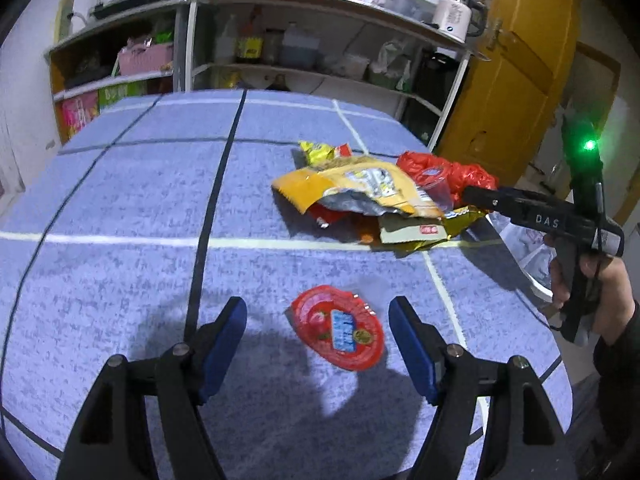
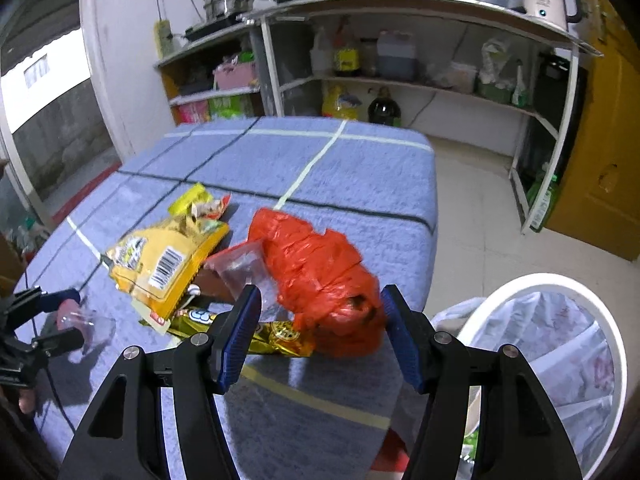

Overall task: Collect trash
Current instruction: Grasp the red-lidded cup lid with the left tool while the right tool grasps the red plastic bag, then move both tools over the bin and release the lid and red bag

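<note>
A round red foil lid (image 1: 338, 328) lies flat on the blue tablecloth (image 1: 140, 192), between the open jaws of my left gripper (image 1: 318, 316), which is empty. Farther on lies a trash pile: a yellow snack bag (image 1: 356, 188) (image 2: 168, 256), a red plastic bag (image 1: 448, 172) (image 2: 320, 272), a gold wrapper (image 2: 276, 334) and a clear cup (image 1: 438, 190). My right gripper (image 2: 320, 308) is open, with the red plastic bag's near end between its jaws. It shows from outside in the left wrist view (image 1: 476, 194).
A white bin with a clear liner (image 2: 560, 340) stands on the floor right of the table; its rim also shows in the left wrist view (image 1: 532, 264). Kitchen shelves (image 1: 300, 60) stand behind the table and a yellow door (image 1: 508, 92) at right.
</note>
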Demonstrator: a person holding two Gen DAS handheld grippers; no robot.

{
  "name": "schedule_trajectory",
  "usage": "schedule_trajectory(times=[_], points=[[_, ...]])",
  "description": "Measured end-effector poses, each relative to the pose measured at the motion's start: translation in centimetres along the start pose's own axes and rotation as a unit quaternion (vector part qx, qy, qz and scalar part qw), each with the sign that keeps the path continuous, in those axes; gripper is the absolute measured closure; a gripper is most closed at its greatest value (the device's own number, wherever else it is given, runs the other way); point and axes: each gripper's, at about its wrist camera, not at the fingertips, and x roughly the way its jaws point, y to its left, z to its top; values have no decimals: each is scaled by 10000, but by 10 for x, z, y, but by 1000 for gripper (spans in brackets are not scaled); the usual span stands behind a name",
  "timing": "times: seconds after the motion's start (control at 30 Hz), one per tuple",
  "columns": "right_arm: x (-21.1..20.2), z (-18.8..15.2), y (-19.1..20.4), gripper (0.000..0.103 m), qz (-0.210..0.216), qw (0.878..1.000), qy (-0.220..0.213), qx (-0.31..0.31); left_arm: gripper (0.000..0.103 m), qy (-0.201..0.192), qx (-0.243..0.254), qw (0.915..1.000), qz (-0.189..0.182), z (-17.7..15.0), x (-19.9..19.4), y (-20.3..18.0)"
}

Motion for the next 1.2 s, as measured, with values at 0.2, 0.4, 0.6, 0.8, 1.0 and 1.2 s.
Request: schedule_trajectory(times=[0.2,0.4,0.6,0.8,1.0,1.2], points=[[0,4,-9,56,109,9984,137,530,58,71,-57,9999,-69,-3,-1,3],[-11,6,-3,62,122,9982,3,583,59,-90,10,9999,-62,-6,-8,-1],[-30,9,1,63,105,9983,-259,519,59,-274,47,9996,-83,-4,-15,-2],[-46,6,-8,63,-36,9970,-387,669,59,-467,24,9987,-180,7,-22,-12],[-69,-9,-29,63,-345,9942,-479,896,59,-569,279,9973,-360,23,-17,-45],[-102,-33,-63,63,-715,9875,-627,1255,59,-710,551,9943,-571,40,-13,-90]])
